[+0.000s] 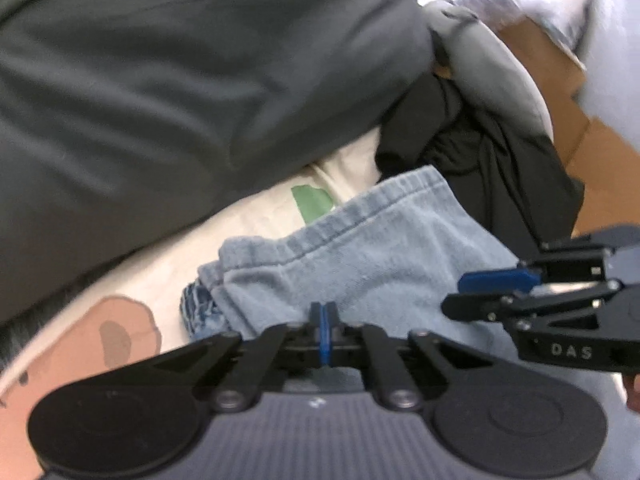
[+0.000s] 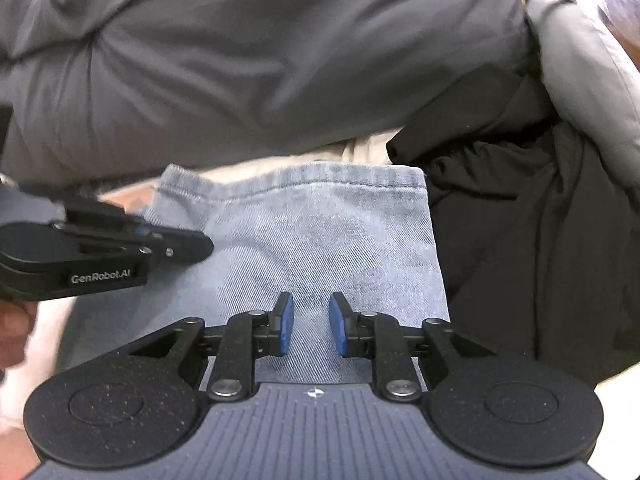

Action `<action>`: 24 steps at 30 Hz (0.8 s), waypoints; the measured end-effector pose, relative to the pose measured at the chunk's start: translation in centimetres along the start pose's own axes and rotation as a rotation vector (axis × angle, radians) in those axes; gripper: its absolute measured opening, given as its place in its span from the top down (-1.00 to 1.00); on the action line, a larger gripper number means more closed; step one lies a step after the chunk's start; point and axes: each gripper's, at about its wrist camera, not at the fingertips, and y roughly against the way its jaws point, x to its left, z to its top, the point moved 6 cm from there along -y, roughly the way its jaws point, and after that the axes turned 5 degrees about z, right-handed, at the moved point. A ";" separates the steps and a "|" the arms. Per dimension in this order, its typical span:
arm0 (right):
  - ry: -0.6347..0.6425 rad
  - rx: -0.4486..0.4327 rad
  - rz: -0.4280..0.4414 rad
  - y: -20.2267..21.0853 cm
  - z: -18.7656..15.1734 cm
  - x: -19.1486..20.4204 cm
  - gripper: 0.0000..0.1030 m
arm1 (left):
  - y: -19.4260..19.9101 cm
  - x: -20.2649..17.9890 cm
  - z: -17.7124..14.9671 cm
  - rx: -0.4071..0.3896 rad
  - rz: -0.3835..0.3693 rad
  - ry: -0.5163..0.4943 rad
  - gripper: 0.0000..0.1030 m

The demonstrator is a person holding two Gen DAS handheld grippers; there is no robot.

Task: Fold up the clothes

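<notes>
Left hand-held gripper pressed together, "GenRobot.AI"; right hand-held gripper "DAS", spread, opening over jeans.

My left tongs show matte black linkage arms, silver pivot screws and thin blue pads. Two round black discs flank a ribbed blue-grey housing. On the right tongs the blue pads are thicker-looking, with the same black links and ribbed body with a small white crosshair mark. White lettering reads "DAS" on one side, "GenRobot.AI" on the other.
</notes>
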 end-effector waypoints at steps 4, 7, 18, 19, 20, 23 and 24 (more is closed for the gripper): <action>0.004 0.006 -0.016 -0.7 0.1 0.0 0.49 | 0.0 0.0 0.0 0.012 0.012 0.042 0.94; -0.041 0.030 0.014 -1.0 0.6 -0.8 0.50 | 0.6 -0.3 0.1 0.015 0.035 0.068 0.95; -0.059 -0.014 0.059 5.2 -1.9 0.8 0.52 | 6.6 -5.2 -3.8 0.059 -0.066 0.059 0.64; -0.057 -0.005 0.062 5.7 -2.6 1.0 0.52 | 6.8 -5.7 -4.1 0.065 -0.075 0.053 0.63; -0.056 0.004 0.065 6.1 -3.3 1.1 0.52 | 7.1 -6.3 -4.4 0.071 -0.083 0.047 0.62; -0.062 0.036 0.064 7.4 -5.3 1.2 0.52 | 8.1 -7.8 -5.4 0.080 -0.111 0.025 0.59; -0.064 0.040 0.065 8.0 -5.9 1.2 0.52 | 8.4 -8.4 -5.7 0.082 -0.125 0.017 0.58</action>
